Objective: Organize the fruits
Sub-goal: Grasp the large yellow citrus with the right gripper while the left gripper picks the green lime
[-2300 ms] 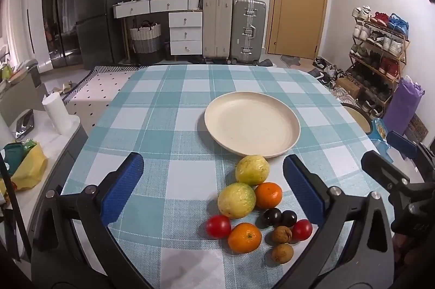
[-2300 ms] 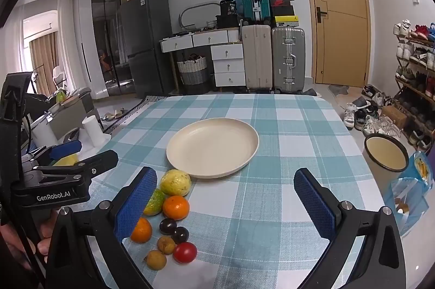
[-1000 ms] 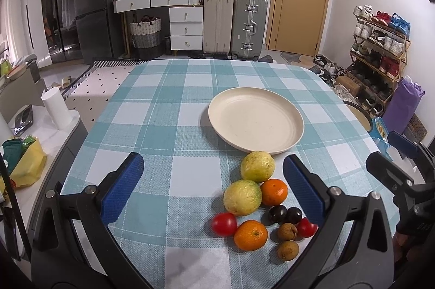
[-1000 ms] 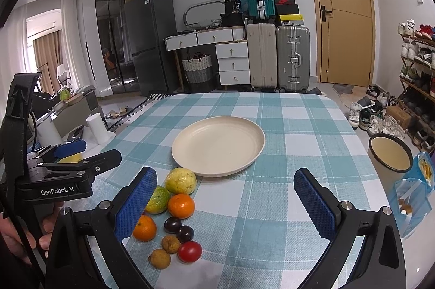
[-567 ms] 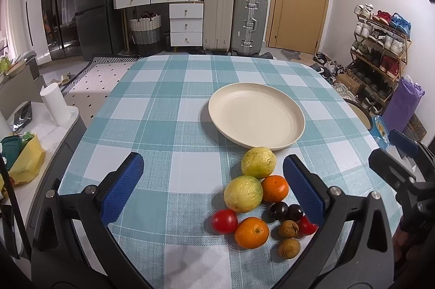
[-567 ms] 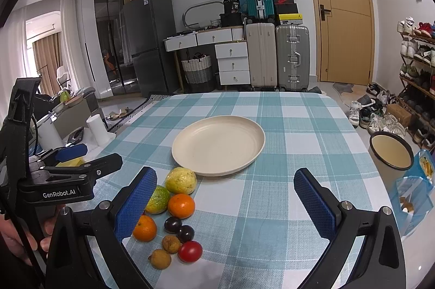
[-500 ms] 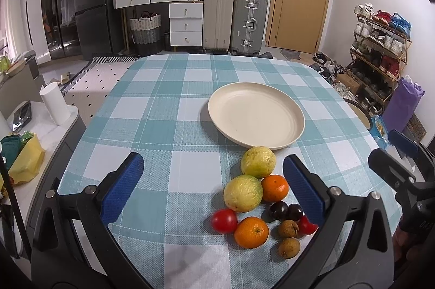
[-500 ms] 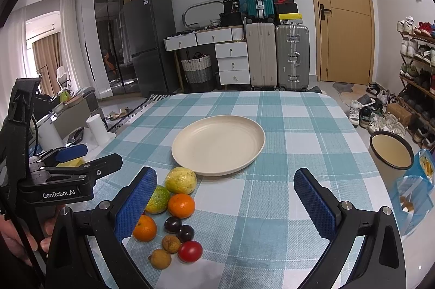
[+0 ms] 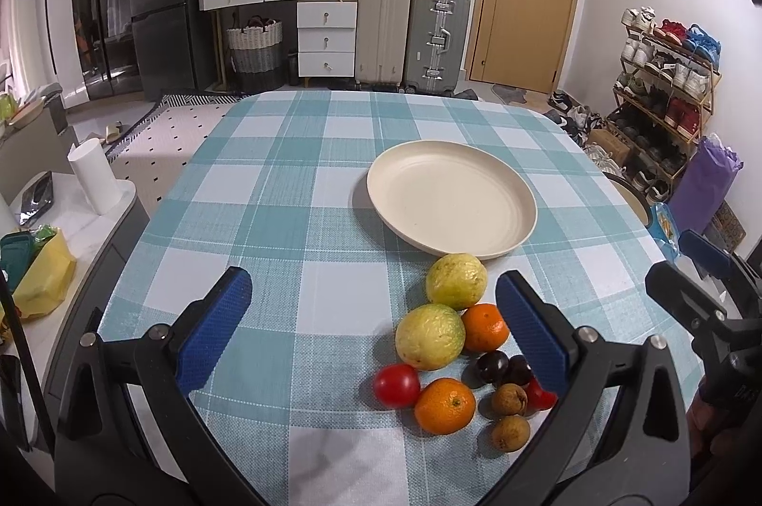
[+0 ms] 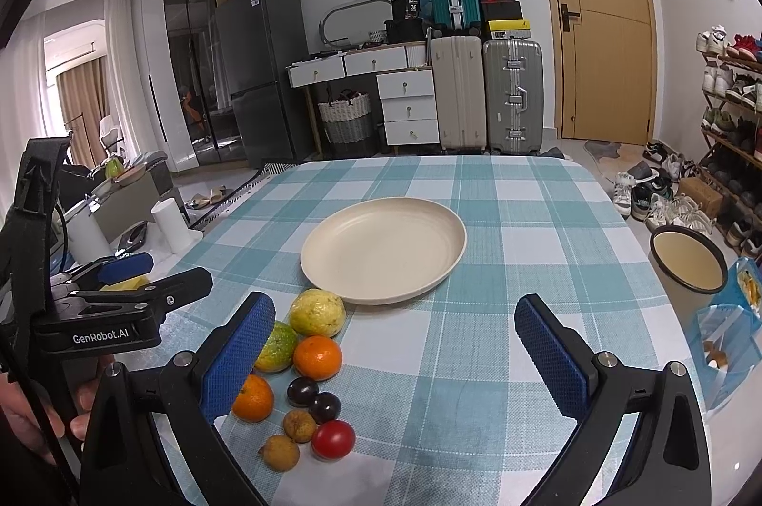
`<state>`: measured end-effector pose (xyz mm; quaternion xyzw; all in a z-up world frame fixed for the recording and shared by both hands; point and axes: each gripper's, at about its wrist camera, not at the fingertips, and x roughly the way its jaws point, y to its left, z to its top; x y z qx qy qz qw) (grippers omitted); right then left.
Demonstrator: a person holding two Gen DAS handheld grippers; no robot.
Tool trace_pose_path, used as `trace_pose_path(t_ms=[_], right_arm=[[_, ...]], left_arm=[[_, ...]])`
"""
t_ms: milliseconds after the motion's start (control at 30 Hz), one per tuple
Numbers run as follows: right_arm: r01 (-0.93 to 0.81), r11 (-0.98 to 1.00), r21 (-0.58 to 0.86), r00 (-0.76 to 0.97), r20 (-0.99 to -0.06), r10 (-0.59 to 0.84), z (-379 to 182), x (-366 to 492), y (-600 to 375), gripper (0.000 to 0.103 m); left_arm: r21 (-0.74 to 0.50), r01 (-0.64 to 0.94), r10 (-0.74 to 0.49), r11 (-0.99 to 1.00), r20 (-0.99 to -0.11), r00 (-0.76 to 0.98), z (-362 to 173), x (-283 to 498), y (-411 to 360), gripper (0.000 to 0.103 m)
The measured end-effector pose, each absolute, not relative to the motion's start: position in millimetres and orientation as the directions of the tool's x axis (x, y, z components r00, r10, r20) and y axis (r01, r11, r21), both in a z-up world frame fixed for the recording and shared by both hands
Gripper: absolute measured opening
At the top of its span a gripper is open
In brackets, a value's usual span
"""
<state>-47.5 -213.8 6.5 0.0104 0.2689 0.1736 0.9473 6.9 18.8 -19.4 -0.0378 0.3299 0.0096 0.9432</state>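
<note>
Round fruits (image 9: 447, 344) cluster ahead of left gripper (image 9: 371, 325), spread wide, near smooth cream plate (image 9: 450, 198). Right gripper (image 10: 395, 356) gapes too. "GenRobot.AI" reads.

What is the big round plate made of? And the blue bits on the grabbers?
The plate looks like matte cream plastic or wheat-fibre: dull, faintly speckled, with no glassy shine. It could be ceramic. The blue pads on the right tool look rubbery, with a dotted grip texture.

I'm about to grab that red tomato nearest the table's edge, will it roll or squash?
The round red tomato looks smooth, so it probably rolls if nudged. Its glossy skin suggests it may slip and bruise under hard pinching. The checked tablecloth lies flat.
</note>
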Motion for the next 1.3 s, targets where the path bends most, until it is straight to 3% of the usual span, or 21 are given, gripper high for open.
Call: trace_pose_path(t_ms=[400, 967, 1300], right_arm=[[-0.365, 0.916, 0.164, 0.737, -0.551, 0.392, -12, -21, -203, 0.103], [-0.37, 0.812, 0.451, 0.504, -0.637, 0.583, -66, 56, -177, 0.103], [-0.372, 0.793, 0.483, 0.437, -0.662, 0.609, -82, 77, -155, 0.089]], left_arm=[[-0.116, -0.047, -0.039, 0.992, -0.644, 0.764, -39, 20, 40, 0.102], [-0.193, -0.046, -0.101, 0.98, -0.687, 0.72, -75, 53, 75, 0.102], [-0.208, -0.033, -0.122, 0.977, -0.687, 0.716, -81, 63, 84, 0.102]])
